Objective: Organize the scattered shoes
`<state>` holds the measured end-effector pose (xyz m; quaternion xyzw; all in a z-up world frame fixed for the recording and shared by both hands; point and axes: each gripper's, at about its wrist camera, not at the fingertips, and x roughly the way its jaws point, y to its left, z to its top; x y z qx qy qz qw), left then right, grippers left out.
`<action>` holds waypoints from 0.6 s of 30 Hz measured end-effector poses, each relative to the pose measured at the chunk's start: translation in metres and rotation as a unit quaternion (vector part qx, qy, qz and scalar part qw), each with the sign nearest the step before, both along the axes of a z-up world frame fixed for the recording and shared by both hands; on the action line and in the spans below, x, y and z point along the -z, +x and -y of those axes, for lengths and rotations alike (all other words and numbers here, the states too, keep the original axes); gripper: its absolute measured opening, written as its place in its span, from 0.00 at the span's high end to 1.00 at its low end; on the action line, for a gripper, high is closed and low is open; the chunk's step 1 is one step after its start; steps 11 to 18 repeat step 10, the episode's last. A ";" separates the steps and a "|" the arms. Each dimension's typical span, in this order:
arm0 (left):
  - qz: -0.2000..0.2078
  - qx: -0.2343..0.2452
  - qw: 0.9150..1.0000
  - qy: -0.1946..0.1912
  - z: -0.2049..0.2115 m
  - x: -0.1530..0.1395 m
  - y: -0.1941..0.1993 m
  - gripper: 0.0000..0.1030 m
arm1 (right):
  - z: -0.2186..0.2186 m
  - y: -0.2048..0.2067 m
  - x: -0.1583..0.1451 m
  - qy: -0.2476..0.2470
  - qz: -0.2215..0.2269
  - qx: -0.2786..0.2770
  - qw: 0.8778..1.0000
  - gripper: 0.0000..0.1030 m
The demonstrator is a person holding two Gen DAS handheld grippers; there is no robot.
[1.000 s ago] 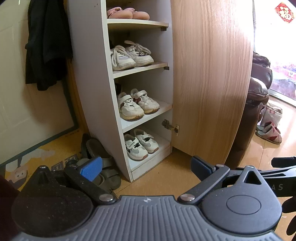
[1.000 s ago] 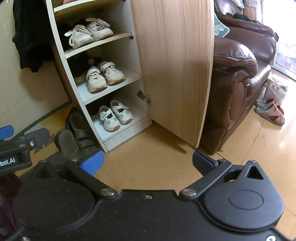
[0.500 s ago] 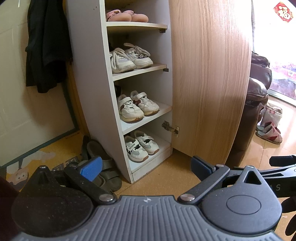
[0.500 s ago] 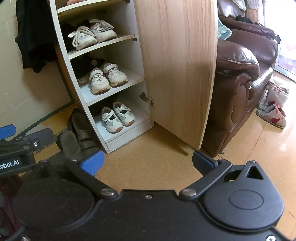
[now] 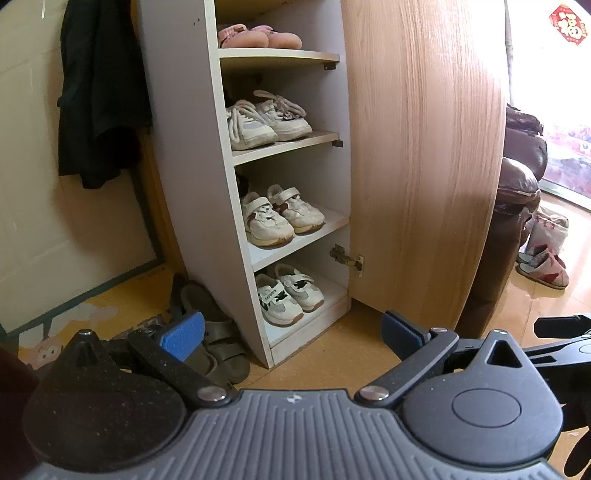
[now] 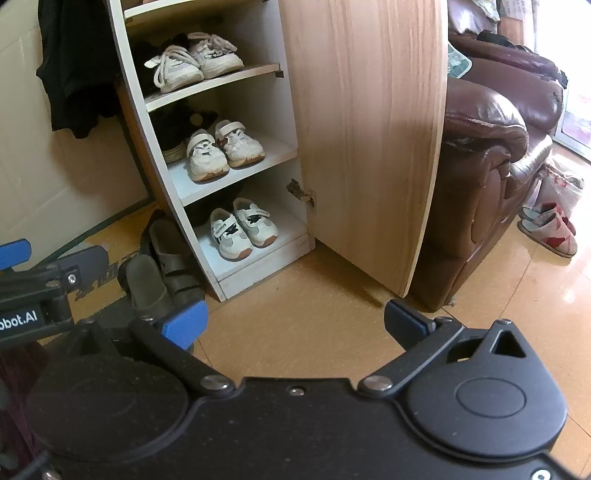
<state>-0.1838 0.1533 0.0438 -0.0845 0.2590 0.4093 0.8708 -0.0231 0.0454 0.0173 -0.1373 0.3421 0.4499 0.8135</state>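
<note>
White sneakers [image 5: 288, 299], brown sofa [image 6: 487, 147]

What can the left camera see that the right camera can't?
Only the left view shows the pink shoes on the top shelf and a red paper decoration. Only the right view shows the whole brown sofa and its green cushion. Both show the open cabinet door, the sandals on the floor and the slippers by the sofa.

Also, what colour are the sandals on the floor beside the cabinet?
Dark grey-brown sandals, clearest in the right wrist view.
</note>
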 end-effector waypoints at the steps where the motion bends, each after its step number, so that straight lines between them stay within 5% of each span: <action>1: 0.000 0.000 1.000 -0.001 0.000 0.000 0.000 0.01 | 0.000 0.000 0.000 0.000 0.000 -0.001 1.000 0.00; 18: 0.006 0.000 1.000 -0.007 -0.003 0.001 -0.005 0.01 | -0.005 -0.004 0.003 -0.004 -0.002 -0.009 1.000 0.00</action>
